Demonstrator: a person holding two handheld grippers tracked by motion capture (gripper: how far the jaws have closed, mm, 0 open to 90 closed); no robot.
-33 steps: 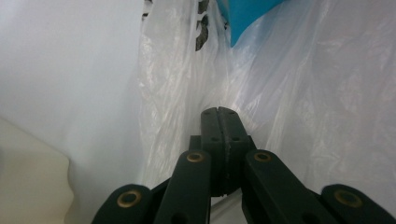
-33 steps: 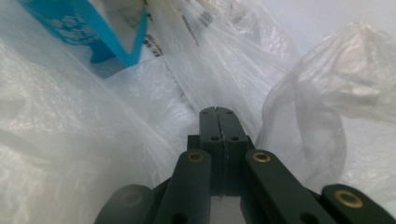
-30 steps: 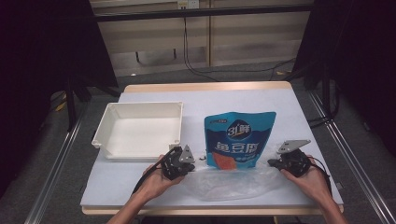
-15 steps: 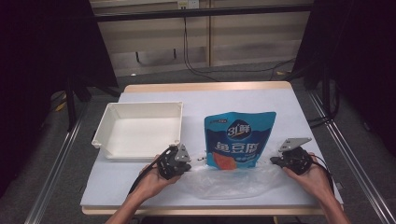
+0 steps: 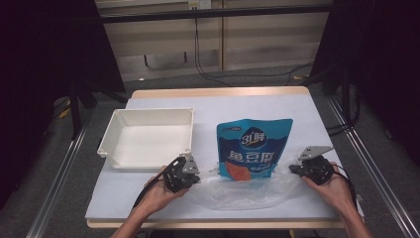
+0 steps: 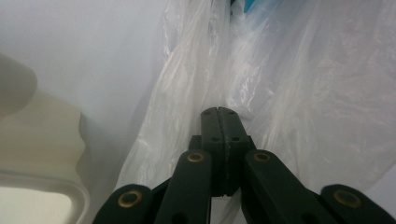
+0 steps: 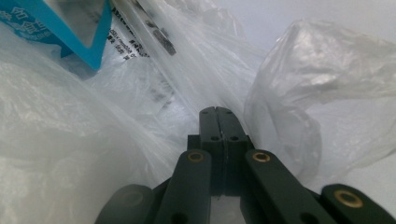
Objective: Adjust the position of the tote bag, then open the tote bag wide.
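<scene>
A blue snack pouch (image 5: 253,144) lies flat on the table, its lower end inside a clear plastic bag (image 5: 247,191) that spreads toward the front edge. My left gripper (image 5: 199,174) is at the bag's left edge and my right gripper (image 5: 292,169) at its right edge, each held in a hand. In the left gripper view the jaws (image 6: 218,111) are pressed together with folds of the bag (image 6: 299,93) gathered at their tips. The right gripper view has the jaws (image 7: 216,110) shut the same way amid the plastic (image 7: 56,140), with a corner of the pouch (image 7: 70,32) beyond.
A white empty tray (image 5: 148,113) stands on the left half of the table, just behind my left gripper; its rim (image 6: 42,140) is close at the left in the left gripper view. The table's front edge runs right below the bag.
My left gripper has edged slightly left and nearer the front edge. The right gripper, the pouch and the tray have kept their places.
</scene>
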